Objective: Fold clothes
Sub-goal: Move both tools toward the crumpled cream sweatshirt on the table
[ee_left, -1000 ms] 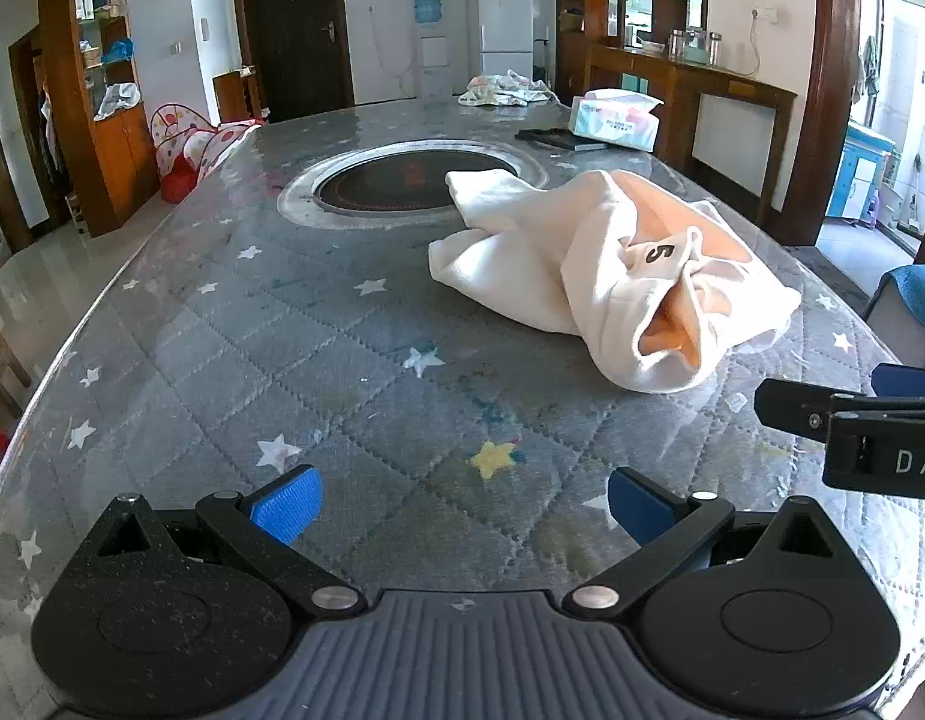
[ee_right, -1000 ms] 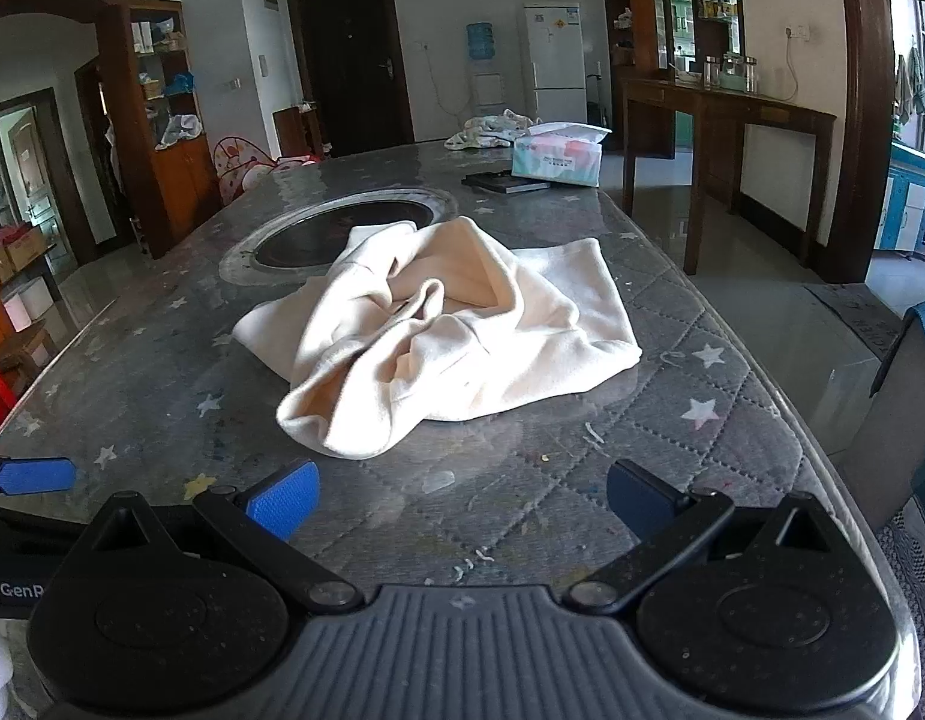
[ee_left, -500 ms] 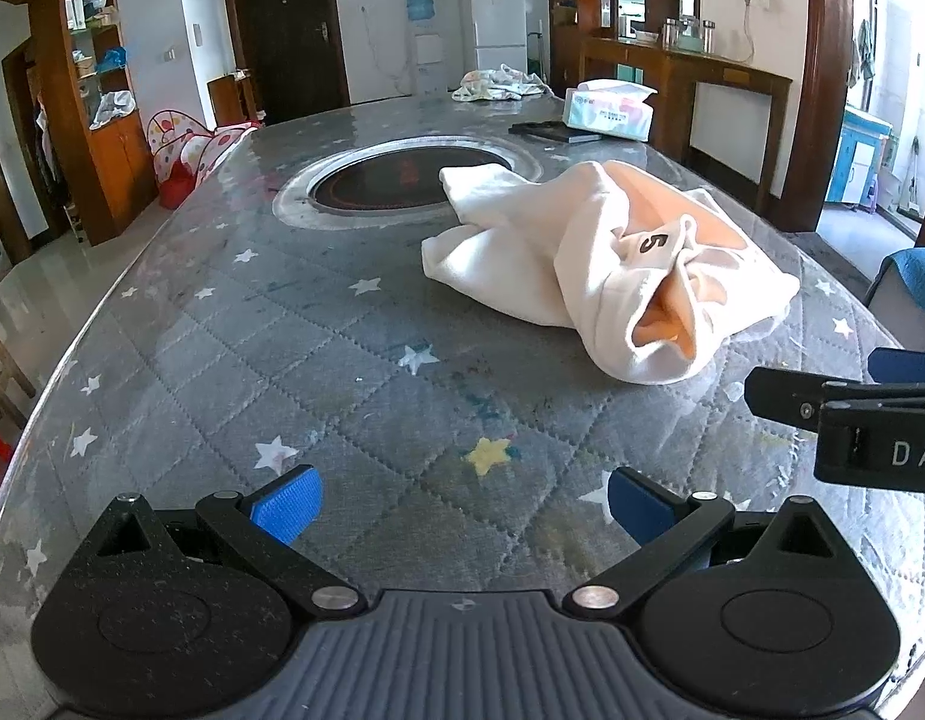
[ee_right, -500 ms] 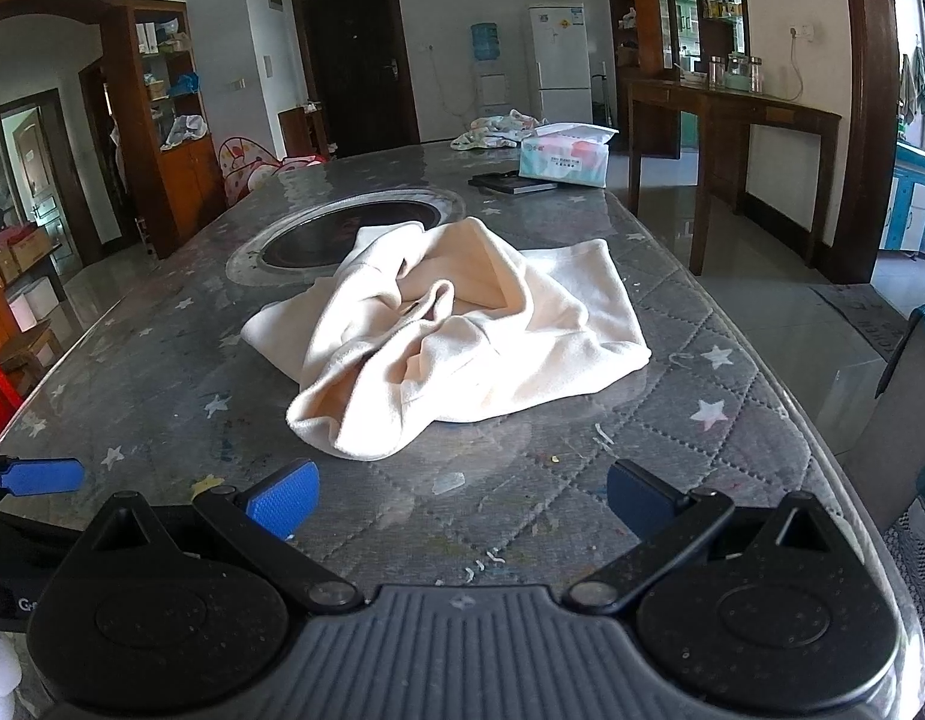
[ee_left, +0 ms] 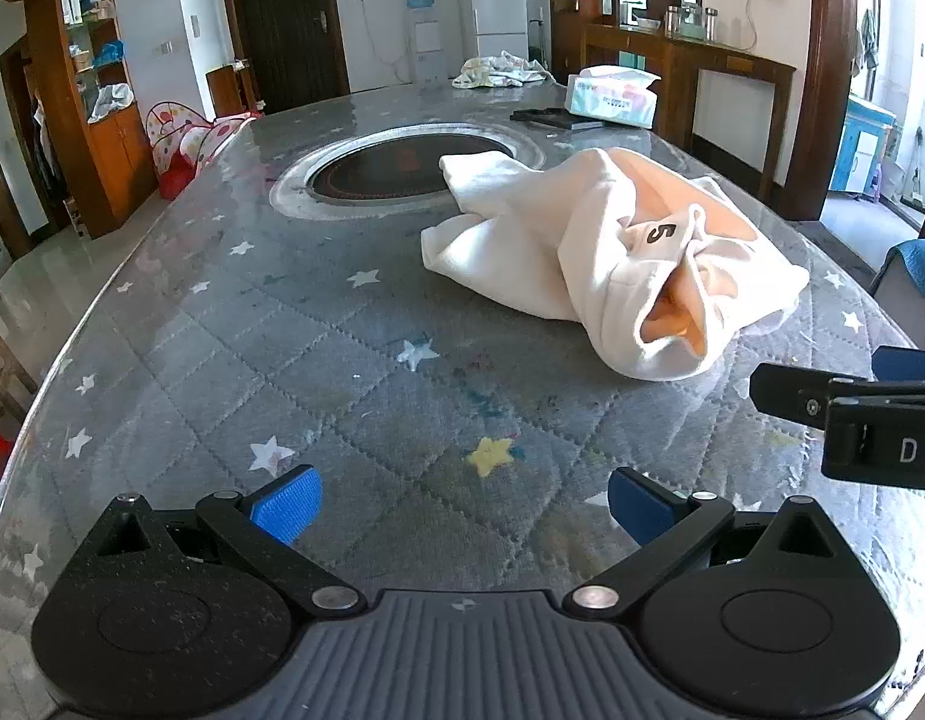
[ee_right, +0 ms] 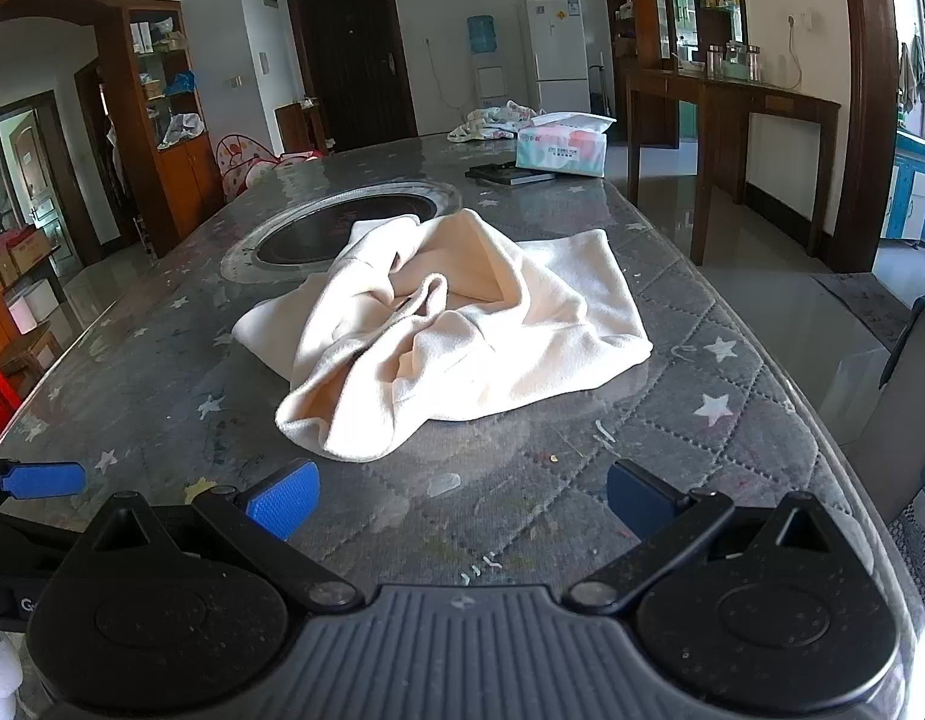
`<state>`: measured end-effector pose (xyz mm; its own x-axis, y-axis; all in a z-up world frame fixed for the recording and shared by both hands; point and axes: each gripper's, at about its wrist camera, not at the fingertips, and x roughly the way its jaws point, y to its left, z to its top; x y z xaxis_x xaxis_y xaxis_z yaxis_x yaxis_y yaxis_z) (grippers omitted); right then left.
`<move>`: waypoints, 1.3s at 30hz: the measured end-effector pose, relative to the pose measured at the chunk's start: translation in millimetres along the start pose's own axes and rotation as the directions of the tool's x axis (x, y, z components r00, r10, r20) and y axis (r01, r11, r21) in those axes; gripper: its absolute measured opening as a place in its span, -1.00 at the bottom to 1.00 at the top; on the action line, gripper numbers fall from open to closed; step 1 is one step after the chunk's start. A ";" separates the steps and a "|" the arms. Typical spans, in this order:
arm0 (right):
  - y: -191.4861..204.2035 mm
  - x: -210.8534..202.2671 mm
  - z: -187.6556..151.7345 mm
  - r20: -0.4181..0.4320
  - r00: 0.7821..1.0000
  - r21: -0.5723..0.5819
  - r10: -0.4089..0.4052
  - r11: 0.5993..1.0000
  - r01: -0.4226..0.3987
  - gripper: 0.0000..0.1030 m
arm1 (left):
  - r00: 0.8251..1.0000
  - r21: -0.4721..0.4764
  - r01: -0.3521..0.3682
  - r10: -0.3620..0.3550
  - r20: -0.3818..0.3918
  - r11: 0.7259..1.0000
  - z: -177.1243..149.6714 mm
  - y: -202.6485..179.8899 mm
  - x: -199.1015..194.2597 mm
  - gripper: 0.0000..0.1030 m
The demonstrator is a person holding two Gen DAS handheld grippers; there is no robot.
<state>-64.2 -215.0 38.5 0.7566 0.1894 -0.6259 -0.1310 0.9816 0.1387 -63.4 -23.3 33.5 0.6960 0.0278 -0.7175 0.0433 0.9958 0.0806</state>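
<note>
**Crumpled garment waits between two open grippers**

While both tools hover low over the quilted, star-printed table [ee_left: 342,324], nothing is held in either. At the left, the left gripper [ee_left: 462,501] has its blue-padded fingers spread wide apart, with only bare tabletop between them. Ahead of it and to its right lies the cream garment [ee_left: 588,252], bunched in a loose heap near the table's right edge; a small tag printed with a "5" [ee_left: 659,233] shows on top, and an opening facing the camera reveals a peach-toned lining. One corner of the cloth reaches the rim of the round inset hotplate [ee_left: 402,171] at the table's centre. Farther back sit a tissue pack [ee_left: 612,99], a flat dark object just beside it, possibly a tray or tablet, and a second bundle of patterned cloth [ee_left: 498,69]. At the right, the right gripper [ee_right: 459,498] likewise stands with its jaws parted and empty, the garment lying straight ahead of it, apart from both fingers.
</note>
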 end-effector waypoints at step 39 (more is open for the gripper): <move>-2.8 26.5 13.5 -0.033 0.999 0.006 0.005 1.000 -0.005 1.00 | 0.999 -0.015 -0.015 0.014 -0.028 1.000 21.6 4.8 22.6 1.00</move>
<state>-35.1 -213.1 31.9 0.7345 0.1953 -0.6499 -0.1314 0.9805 0.1462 -32.0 -19.8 32.6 0.6759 0.0446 -0.7356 0.0226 0.9964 0.0811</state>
